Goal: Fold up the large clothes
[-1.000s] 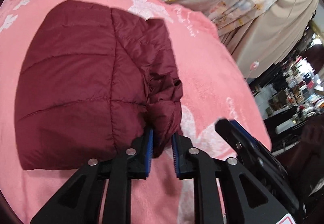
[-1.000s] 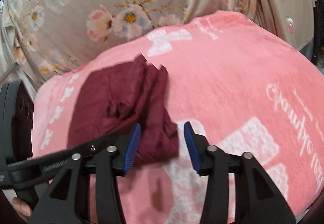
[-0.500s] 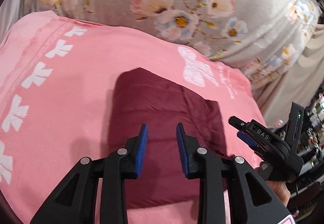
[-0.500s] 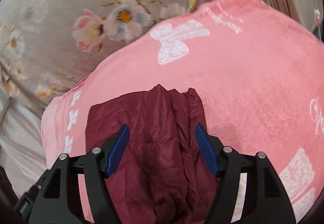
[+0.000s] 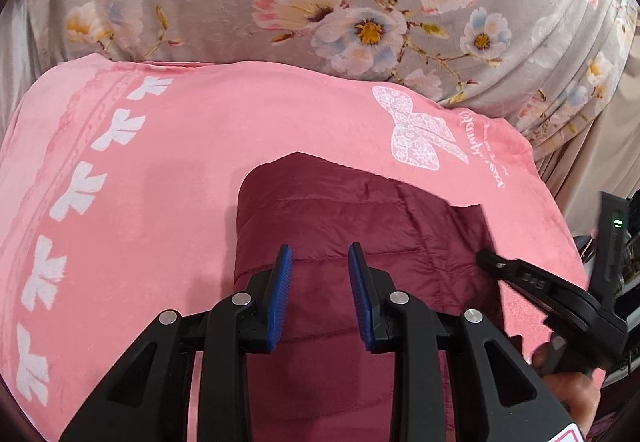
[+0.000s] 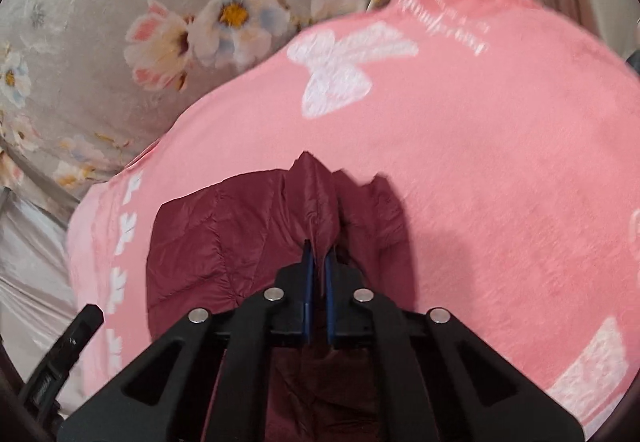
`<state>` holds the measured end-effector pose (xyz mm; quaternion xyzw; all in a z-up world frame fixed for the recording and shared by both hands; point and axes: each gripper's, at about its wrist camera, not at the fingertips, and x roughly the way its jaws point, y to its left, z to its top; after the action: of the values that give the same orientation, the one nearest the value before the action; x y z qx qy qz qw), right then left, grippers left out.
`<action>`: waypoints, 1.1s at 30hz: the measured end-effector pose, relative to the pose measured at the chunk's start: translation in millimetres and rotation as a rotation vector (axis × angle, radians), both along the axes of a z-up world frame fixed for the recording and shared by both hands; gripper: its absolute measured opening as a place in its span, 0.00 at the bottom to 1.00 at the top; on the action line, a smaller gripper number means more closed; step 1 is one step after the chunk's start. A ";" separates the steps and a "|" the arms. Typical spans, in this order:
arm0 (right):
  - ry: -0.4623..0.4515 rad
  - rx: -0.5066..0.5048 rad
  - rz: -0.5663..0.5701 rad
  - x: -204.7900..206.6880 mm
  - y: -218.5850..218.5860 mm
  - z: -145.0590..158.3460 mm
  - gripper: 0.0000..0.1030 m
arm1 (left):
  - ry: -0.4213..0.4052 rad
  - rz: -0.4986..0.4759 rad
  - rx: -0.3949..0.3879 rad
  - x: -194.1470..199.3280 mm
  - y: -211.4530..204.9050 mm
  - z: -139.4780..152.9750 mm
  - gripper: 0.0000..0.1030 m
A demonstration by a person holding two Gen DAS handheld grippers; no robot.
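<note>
A dark red quilted jacket (image 5: 344, 218) lies folded on a pink blanket (image 5: 160, 162). My left gripper (image 5: 320, 262) is open and empty, its blue pads just above the jacket's near part. My right gripper (image 6: 318, 254) is shut on a raised fold of the jacket (image 6: 240, 234), pinching a ridge of fabric that stands up between the pads. The right gripper also shows in the left wrist view (image 5: 532, 278) at the jacket's right edge. The jacket's near end is hidden under both grippers.
The pink blanket (image 6: 480, 162) has white bow and leaf prints. A grey floral cover (image 5: 360, 2) lies behind it, also in the right wrist view (image 6: 120, 22). The blanket's edge drops off on the right (image 5: 560, 210).
My right gripper closed on a fold of the jacket; it was open half a second ago. My left gripper let go of the jacket's edge, opened wider and moved over the jacket.
</note>
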<state>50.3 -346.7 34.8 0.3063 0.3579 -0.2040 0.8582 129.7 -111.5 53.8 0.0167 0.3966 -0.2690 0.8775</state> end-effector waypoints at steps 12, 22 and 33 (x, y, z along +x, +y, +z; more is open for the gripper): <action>0.118 -0.238 -0.009 -5.0 3.4 -35.6 0.03 | -0.016 -0.030 0.149 10.5 -78.9 -55.7 0.26; 0.120 -0.292 0.039 -3.2 11.3 -62.0 0.05 | -0.110 -0.024 0.219 12.5 -98.0 -81.0 0.26; 0.106 -0.311 0.042 -1.1 14.9 -74.4 0.05 | -0.192 -0.006 0.236 7.7 -106.6 -98.8 0.27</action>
<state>49.2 -331.8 -39.6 0.1511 0.3729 -0.2548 0.8793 137.4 -218.2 -45.0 0.1467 0.3397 -0.2201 0.9026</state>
